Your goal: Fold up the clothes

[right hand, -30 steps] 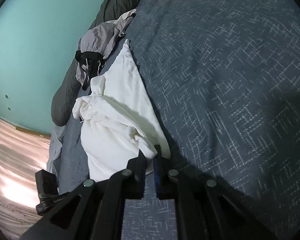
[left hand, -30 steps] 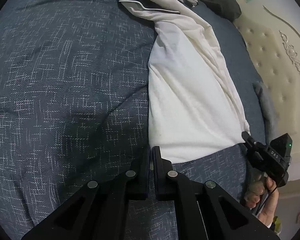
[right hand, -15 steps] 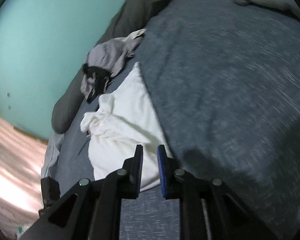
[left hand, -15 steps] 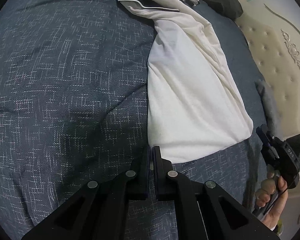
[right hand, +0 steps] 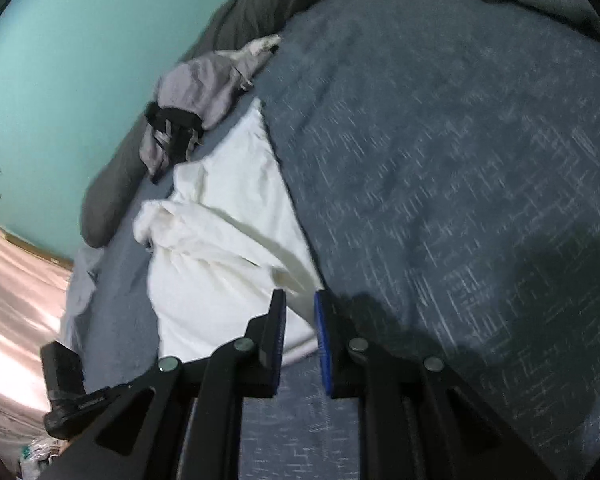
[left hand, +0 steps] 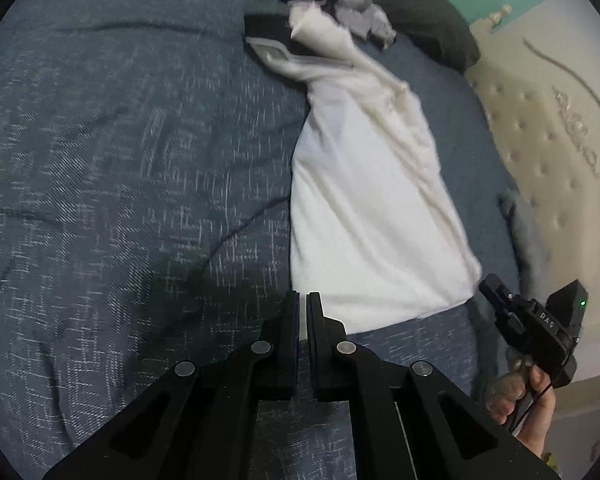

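The white garment (left hand: pixel 364 208) lies on the bed (left hand: pixel 120 160), folded lengthwise, far end bunched; left hand-held gripper (left hand: pixel 303 304) closed at its corner; right hand-held gripper (right hand: pixel 300 308), just opened, holds nothing; crosswise folds remain.

One white garment (left hand: pixel 364 208) lies stretched out on one dark blue speckled bedspread (left hand: pixel 120 168). One crumpled grey garment (right hand: pixel 204 92) with black trim sits beyond it, and one black piece with a pale stripe (left hand: pixel 268 36) lies at the white garment's far end. One long dark grey pillow (right hand: pixel 112 184) runs along the one teal wall (right hand: pixel 60 60). One cream tufted headboard (left hand: pixel 540 140) shows in the left view. Two grippers are in view, the left gripper (left hand: pixel 303 300) and the right gripper (right hand: pixel 300 300), each with two fingers. One hand (left hand: pixel 528 400) is visible.
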### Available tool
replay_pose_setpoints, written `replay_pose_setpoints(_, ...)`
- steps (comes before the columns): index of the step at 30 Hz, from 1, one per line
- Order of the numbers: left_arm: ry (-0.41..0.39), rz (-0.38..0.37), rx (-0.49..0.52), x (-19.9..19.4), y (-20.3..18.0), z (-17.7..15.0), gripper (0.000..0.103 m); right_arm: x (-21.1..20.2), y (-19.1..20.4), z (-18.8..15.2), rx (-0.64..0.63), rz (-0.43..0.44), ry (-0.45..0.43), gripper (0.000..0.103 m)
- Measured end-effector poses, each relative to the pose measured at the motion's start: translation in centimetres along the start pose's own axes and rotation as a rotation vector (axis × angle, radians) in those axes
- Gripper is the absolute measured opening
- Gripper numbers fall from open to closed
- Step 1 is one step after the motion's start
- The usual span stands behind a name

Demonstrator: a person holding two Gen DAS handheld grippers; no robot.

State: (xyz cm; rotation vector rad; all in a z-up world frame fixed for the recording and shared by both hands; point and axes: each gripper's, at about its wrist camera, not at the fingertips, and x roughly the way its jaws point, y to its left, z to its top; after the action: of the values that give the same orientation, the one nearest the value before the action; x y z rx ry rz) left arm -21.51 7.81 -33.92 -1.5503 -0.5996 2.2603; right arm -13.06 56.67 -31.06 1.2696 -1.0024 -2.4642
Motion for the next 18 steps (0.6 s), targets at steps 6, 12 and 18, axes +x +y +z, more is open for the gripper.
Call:
replay_pose_setpoints(6, -0.052, 0.011, -0.007, -2.1, 1.4, 0.1, 0.005, 0.7, 4.0, 0.7, -0.137, 0.035, 0.004, 0.017)
replay_pose_setpoints(12, -0.054, 0.031, -0.029, -2.6, 3.5, 0.2, 0.011, 4.4, 10.9, 1.2, -0.427, -0.063, 0.079, 0.024)
replay_pose_setpoints(18, -0.068, 0.010, -0.038, -3.5, 5.9, 0.1, 0.023, 8.9, 17.6, 2.3, -0.749, -0.187, 0.136, 0.030)
